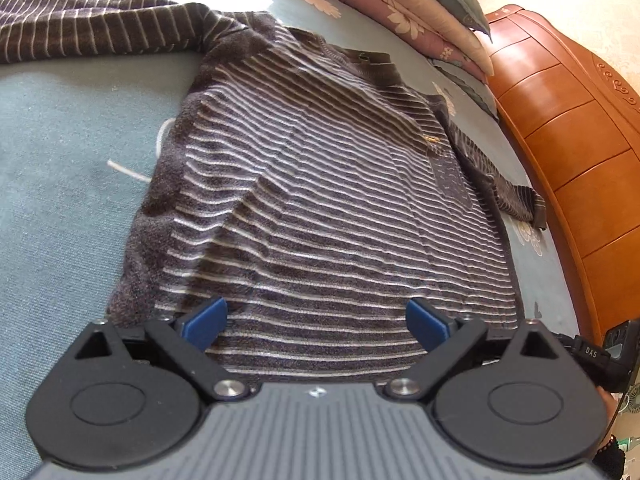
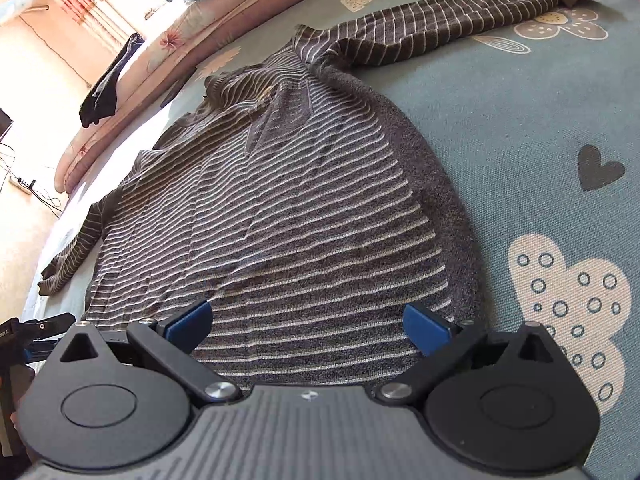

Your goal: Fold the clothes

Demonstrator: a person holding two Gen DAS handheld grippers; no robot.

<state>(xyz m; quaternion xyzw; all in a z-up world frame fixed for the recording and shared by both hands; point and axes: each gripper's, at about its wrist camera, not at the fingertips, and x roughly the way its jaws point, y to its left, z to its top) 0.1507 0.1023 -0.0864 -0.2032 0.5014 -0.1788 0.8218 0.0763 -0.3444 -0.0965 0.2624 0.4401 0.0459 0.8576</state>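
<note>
striped sweater (image 1: 320, 200), dark knit with pale stripes: laid flat and face up on a blue-grey floral bedspread (image 1: 60, 160), hem nearest, neckline farthest, both sleeves spread outward. handling is judged soft, limp and fairly light, with a fuzzy nap unlikely to slip; it will drape and bunch rather than hold an edge. hold is best taken at the two hem corners or at the sleeve cuffs.
near: left gripper (image 1: 316, 322), jaws spread wide, nothing held, poised over the hem toward its left side; contact with the cloth cannot be told. right gripper (image 2: 308, 322), jaws likewise spread wide and empty, over the hem toward its right side.
middle: body lightly wrinkled.
far: right sleeve (image 2: 440, 28) stretched rightward; folded quilts (image 1: 400, 4) and a wooden headboard (image 1: 560, 120) beyond.
</note>
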